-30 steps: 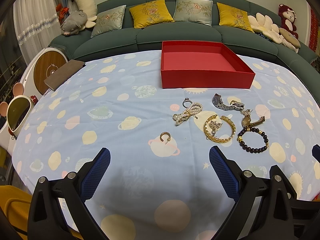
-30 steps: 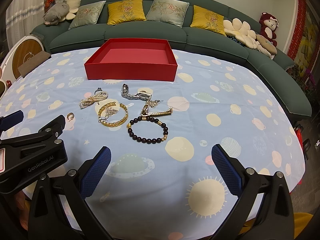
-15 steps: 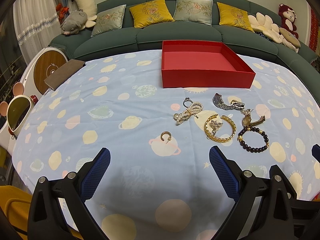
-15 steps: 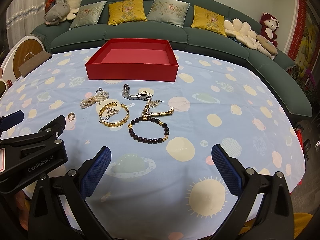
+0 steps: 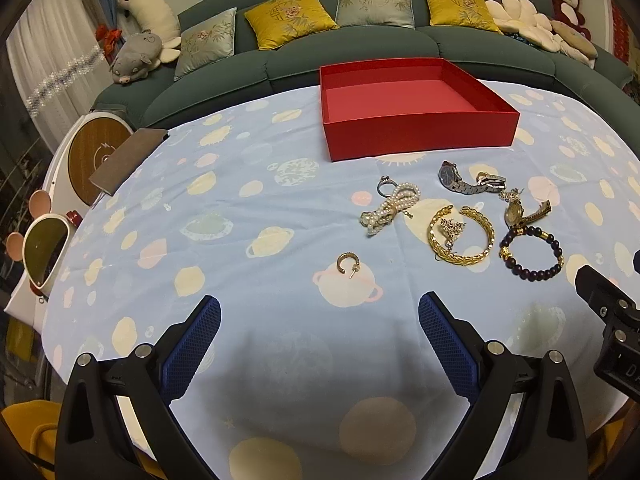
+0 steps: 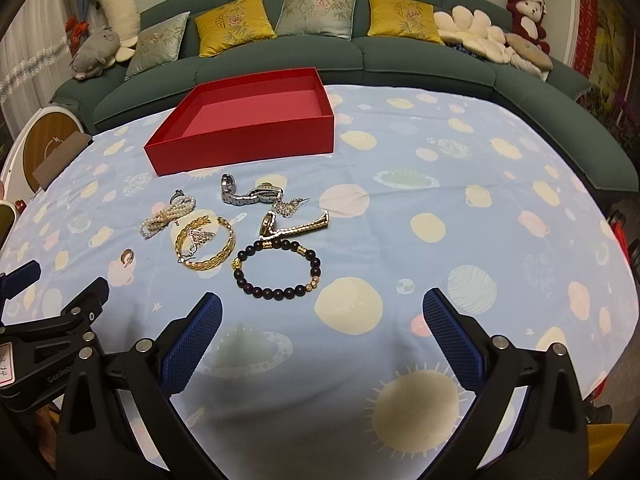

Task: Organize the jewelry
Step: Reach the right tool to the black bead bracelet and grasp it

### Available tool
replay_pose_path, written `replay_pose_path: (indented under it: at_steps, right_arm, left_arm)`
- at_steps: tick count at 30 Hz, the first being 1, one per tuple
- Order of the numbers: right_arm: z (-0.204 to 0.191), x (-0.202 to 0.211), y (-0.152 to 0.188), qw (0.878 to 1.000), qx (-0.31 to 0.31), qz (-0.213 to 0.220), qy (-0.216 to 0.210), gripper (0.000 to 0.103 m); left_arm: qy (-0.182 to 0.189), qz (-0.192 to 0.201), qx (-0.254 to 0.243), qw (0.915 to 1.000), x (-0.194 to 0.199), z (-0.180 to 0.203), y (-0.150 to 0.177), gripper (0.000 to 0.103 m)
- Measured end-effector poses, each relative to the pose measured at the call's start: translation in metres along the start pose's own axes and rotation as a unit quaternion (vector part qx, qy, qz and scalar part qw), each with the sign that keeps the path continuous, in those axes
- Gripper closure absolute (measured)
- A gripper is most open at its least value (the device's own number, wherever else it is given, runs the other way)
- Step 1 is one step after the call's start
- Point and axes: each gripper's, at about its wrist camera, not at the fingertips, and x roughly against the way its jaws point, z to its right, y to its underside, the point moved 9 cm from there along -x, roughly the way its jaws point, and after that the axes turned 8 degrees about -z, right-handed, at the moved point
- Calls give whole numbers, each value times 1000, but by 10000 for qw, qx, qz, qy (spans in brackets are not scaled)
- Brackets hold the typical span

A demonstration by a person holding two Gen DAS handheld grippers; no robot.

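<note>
Sofa (image 6: pixel 360 56): spanning the far edge, carrying cushions and plush toys.

Table (image 6: pixel 440 208): lying under a pale blue planet-print cloth, bearing everything below.

Red box (image 6: pixel 244 148): sitting far-centre, open-topped, holding nothing as yet.

Left gripper (image 5: pixel 320 332): hovering above the near edge, blue pads spread wide, gripping nothing.

Right gripper (image 6: pixel 322 330): hovering just right of the left one, pads likewise spread wide, gripping nothing.

Dark bead bracelet (image 6: pixel 278 268): lying nearest the right gripper, its far edge touching or almost touching the gold watch (image 6: pixel 292 226).

Gold bangle (image 6: pixel 206 246): lying left of the beads, ringing a small sparkly pendant (image 6: pixel 200 236).

Silver watch (image 6: pixel 250 194): lying far of the bangle, just near the box front, with a small sparkly piece (image 6: pixel 288 206) at its right end.

Pearl strand (image 6: pixel 166 218): bunching at the left of the cluster, touching a silver ring (image 6: pixel 176 198) at its far end.

Gold hoop earring (image 5: pixel 347 263): lying alone, near-left of the cluster, closest to the left gripper.

Risks, judging from the layout: dragging a neighbour along when lifting from the crowded cluster, owing to touching or tangled pieces; pinching cloth together with the flat earring or ring; dropping slippery beads or pearls short of the box through a loose grip; bumping one gripper against the other, since working side by side.
</note>
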Motion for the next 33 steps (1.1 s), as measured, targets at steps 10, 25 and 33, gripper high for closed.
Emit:
replay_pose_path:
  at_steps: [10, 25, 33]
  right_arm:
    - [-24, -35, -3, 9985, 335, -323, -280, 20]
    - [-31, -61, -5, 9979, 481, -418, -92, 22]
    - [-28, -59, -10, 9984, 454, -308, -128, 49]
  left_arm:
    - [104, -197, 551, 9982, -31, -39, -8, 6]
    - [635, -361, 502, 9961, -50, -28, -4, 7]
    - [676, -416, 522, 9955, -53, -21, -5, 7]
